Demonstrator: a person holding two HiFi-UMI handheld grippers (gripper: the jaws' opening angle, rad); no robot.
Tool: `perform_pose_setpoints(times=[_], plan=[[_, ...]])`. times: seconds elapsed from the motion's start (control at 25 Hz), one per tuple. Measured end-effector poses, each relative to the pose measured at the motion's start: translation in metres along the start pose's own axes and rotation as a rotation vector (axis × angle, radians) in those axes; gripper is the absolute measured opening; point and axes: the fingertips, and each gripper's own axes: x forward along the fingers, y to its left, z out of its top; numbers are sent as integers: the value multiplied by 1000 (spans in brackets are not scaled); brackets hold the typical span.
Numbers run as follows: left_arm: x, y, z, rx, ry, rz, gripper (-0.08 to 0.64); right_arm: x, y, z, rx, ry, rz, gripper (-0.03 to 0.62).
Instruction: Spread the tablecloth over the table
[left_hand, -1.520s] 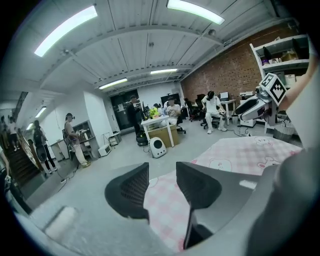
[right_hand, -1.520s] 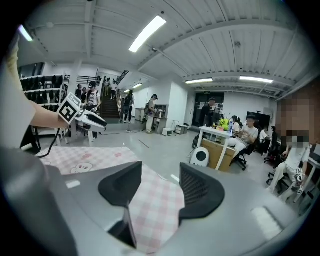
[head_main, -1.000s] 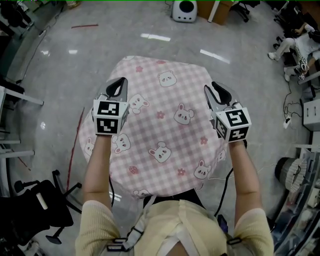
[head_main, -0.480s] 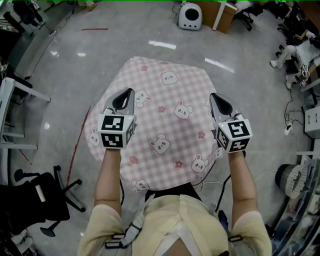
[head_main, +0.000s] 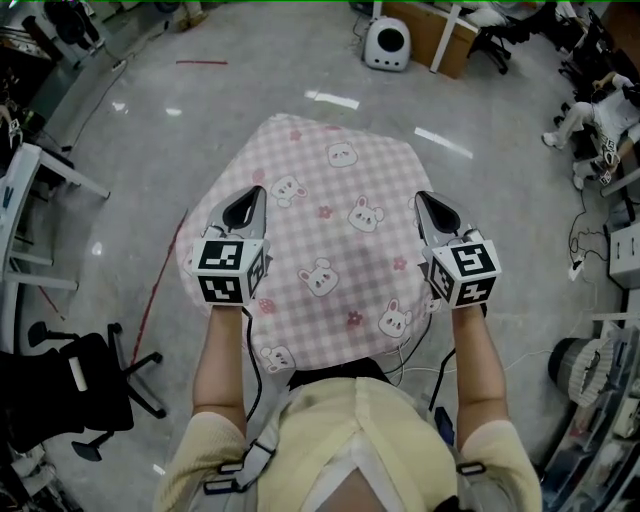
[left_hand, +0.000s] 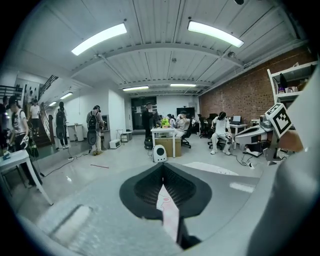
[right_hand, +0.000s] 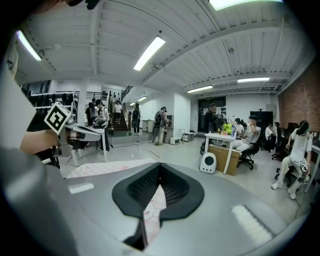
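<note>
Head view: pink checked tablecloth (head_main: 335, 250) printed with cartoon bears and rabbits, held spread out between left gripper (head_main: 245, 205) and right gripper (head_main: 436, 213), above grey floor (head_main: 150, 150) (near edge close to person's body).
Left gripper view: fingers (left_hand: 142, 187) together, clamped on thin cloth edge.
Right gripper view: fingers (right_hand: 177, 192) together, pinching cloth edge.

You stand on a glossy grey floor (head_main: 120, 200). Far ahead, a white unit (head_main: 388, 45) sits beside a brown box (head_main: 415, 25). A black office chair (head_main: 50, 400) is near left. A brick wall (left_hand: 235, 95) runs along the right; strip lights (left_hand: 100, 37) line the white ribbed ceiling (left_hand: 165, 65).
</note>
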Motion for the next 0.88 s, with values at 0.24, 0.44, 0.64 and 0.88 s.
perform_pose_setpoints(times=[0.24, 0.44, 0.64, 0.88], plan=[[-18, -9, 2, -46, -10, -5, 5, -11, 11, 4, 0, -12, 28, 5], [-31, -13, -2, -88, -5, -4, 6, -20, 19, 9, 56, -39, 49, 5], [-42, -23, -2, -99, -7, -13, 6, -25, 33, 13, 61, -40, 79, 5], [-41, -28, -11, -98, -10, -13, 6, -24, 37, 11, 86, -64, 75, 5]])
